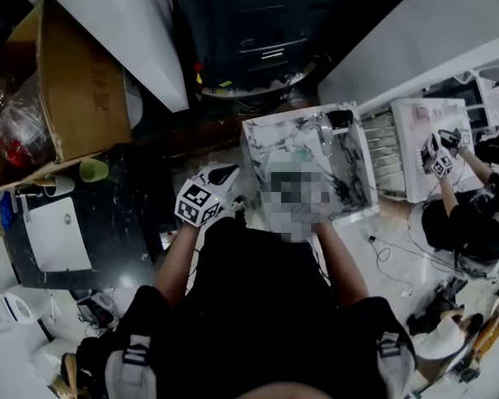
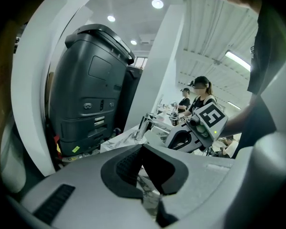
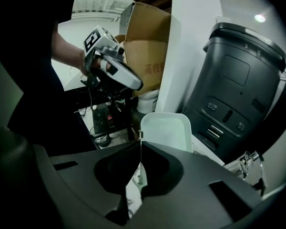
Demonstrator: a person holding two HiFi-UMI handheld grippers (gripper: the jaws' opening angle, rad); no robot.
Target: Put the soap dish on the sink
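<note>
Right tongs [image 3: 140, 146] loom large in their own view, and they are clenched: both jaws are pinched on the thin side wall of the soap dish [image 3: 166, 129]. That's a pale, greenish-white tray with rounded corners. It stands up beyond the tips with its hollow side to the lens, held in the air and resting on nothing. Behind it rises a big black bin [image 3: 238, 85], and a cardboard box [image 3: 148, 46] sits further left.

Over to the left tongs [image 2: 143, 148]: the jaws are closed tip to tip with nothing between them, and a sliver of marble shows in the gap below. Past the tips stands a chrome tap [image 2: 143, 125], and off to the right is the other tool's marker cube [image 2: 210, 118].

From the head view, a black shirt fills the bottom of the picture. The left tongs hover just off the left side of the marble sink [image 1: 258, 144], outside its rim. A pale green patch, most likely the dish, shows over the basin close to the tap, so it is above the sink and not set down. Off to the left, a dark table [image 1: 108, 248] carries a green cup [image 1: 93, 170]. At the far right, a second person [image 1: 466, 223] is at another station.
</note>
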